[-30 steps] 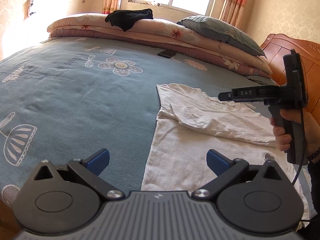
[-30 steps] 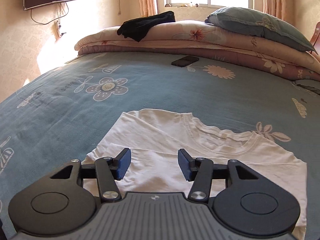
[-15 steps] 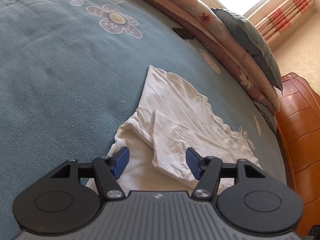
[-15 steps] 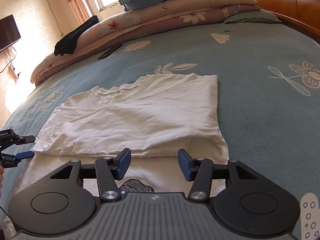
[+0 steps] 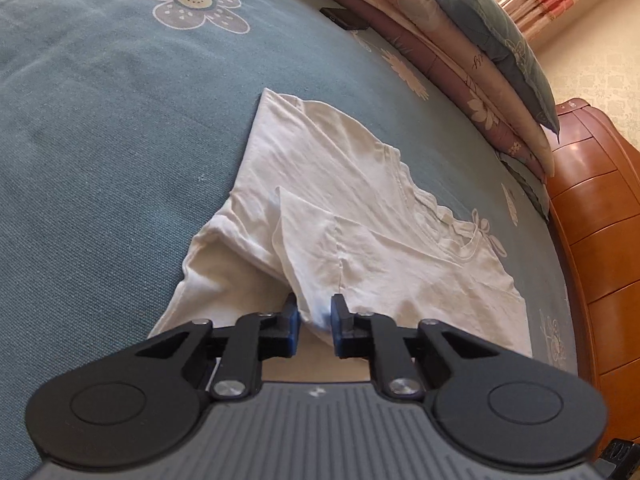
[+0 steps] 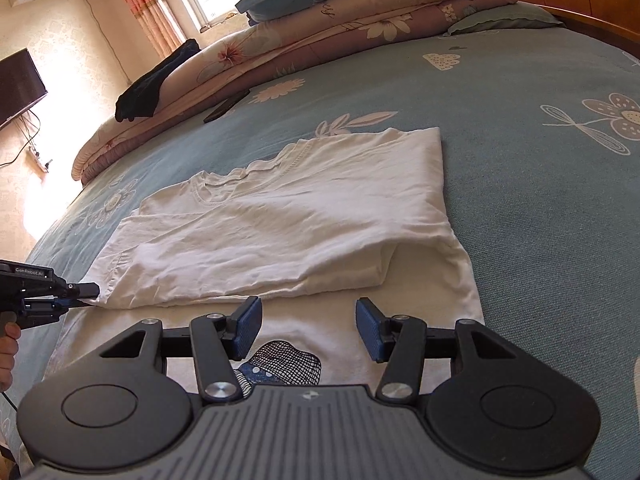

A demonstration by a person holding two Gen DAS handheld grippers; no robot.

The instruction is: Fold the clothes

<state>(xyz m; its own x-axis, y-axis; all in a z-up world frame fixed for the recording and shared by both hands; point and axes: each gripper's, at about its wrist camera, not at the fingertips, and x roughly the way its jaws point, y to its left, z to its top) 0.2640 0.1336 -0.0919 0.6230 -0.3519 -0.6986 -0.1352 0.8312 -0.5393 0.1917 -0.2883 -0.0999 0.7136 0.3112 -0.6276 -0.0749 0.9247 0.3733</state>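
A white T-shirt [image 5: 360, 200] lies on the blue flowered bedspread [image 5: 100, 160], with its upper part folded down over its body. My left gripper [image 5: 314, 312] is shut on the near corner of that folded flap, and white cloth is bunched between its blue pads. In the right wrist view the same gripper [image 6: 93, 295] bites the left corner of the T-shirt [image 6: 300, 208]. My right gripper [image 6: 308, 320] hovers open just before the flap's long edge, above the lower layer with its dark netted print [image 6: 288, 364]. Nothing is between its pads.
A dark phone [image 6: 226, 107] lies on the bedspread near stacked quilts [image 6: 320, 40] and a grey pillow [image 5: 492, 36]. A black garment [image 6: 152, 84] is draped on the quilts. The wooden headboard [image 5: 592, 220] borders the bed. A hand [image 6: 8, 344] holds the left gripper's handle.
The left gripper came down onto the shirt and its jaws went from wide open to shut on the flap's corner. The right gripper swung to the flap's long edge, then kept still.
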